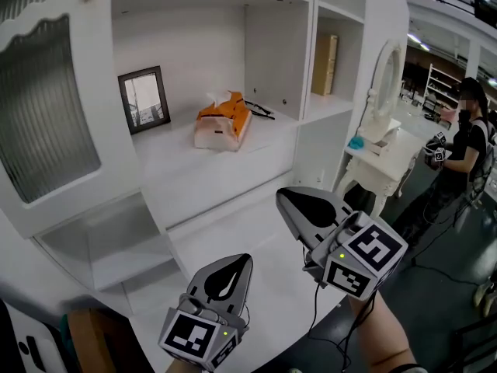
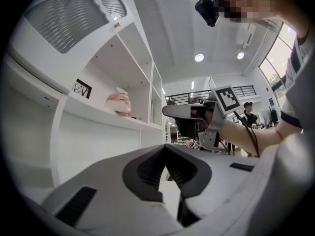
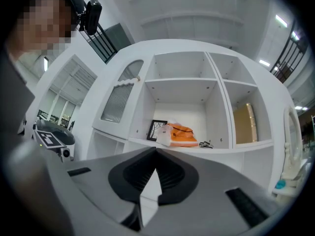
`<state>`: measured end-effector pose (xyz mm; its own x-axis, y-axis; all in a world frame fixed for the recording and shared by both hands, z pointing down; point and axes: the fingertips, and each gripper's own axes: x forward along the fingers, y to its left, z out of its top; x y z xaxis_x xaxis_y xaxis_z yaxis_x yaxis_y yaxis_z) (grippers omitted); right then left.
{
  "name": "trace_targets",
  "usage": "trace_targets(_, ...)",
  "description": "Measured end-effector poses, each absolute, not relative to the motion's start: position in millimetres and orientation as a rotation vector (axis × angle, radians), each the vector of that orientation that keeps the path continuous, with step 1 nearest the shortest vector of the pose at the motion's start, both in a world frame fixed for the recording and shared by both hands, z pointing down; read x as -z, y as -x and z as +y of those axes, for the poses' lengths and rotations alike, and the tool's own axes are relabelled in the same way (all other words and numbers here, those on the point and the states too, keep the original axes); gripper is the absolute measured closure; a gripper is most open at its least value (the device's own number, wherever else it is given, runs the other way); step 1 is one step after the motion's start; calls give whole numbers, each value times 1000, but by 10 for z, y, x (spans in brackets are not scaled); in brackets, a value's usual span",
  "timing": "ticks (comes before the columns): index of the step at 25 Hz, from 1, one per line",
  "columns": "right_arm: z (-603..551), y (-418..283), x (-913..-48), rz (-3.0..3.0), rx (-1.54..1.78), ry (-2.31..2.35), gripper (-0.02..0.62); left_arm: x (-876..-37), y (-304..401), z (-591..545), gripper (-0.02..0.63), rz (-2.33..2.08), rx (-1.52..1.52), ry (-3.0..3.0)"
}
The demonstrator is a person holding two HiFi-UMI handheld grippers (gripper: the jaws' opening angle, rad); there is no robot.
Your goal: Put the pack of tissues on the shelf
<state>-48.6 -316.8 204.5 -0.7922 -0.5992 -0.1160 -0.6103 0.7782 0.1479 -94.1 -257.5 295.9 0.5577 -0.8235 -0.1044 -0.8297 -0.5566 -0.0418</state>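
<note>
The orange and white pack of tissues point(image 1: 223, 123) lies on the white shelf point(image 1: 194, 173), in the middle compartment; it also shows in the left gripper view point(image 2: 118, 102) and the right gripper view point(image 3: 179, 134). Both grippers hang below and in front of the shelf, well apart from the pack. My left gripper point(image 1: 242, 261) is shut, its tips meeting with nothing between them point(image 2: 165, 151). Further right and closer to the shelf, my right gripper point(image 1: 286, 200) is shut and empty too point(image 3: 156, 154).
A black picture frame point(image 1: 144, 99) leans at the back, left of the pack, and glasses point(image 1: 258, 109) lie to its right. A tan box point(image 1: 324, 64) stands in the right compartment. A ribbed-glass door point(image 1: 43, 92) is at left. At right are a white vanity point(image 1: 386, 142) and a person point(image 1: 466, 146).
</note>
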Motion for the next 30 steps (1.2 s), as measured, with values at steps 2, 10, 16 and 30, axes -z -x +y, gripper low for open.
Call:
trace_targets(2,-3077,426,-2069,2900,-282,1001,581,-2985,848,-2542,592,1408,-95,2716)
trace_targets(10,-2732,179,-2245,2889,-280,1052,581,-3012,513,-2405,592,1299,-103,2769)
trace_targets(16,-2527,10,-2427,2898,-263,1091,581,-3040,324,-2312,592,1240,-92,2800)
trace_targets(30,-2175,-195,-2735,2909,-212,1083,581,-3087,89,-2153,592,1214,-78,2817)
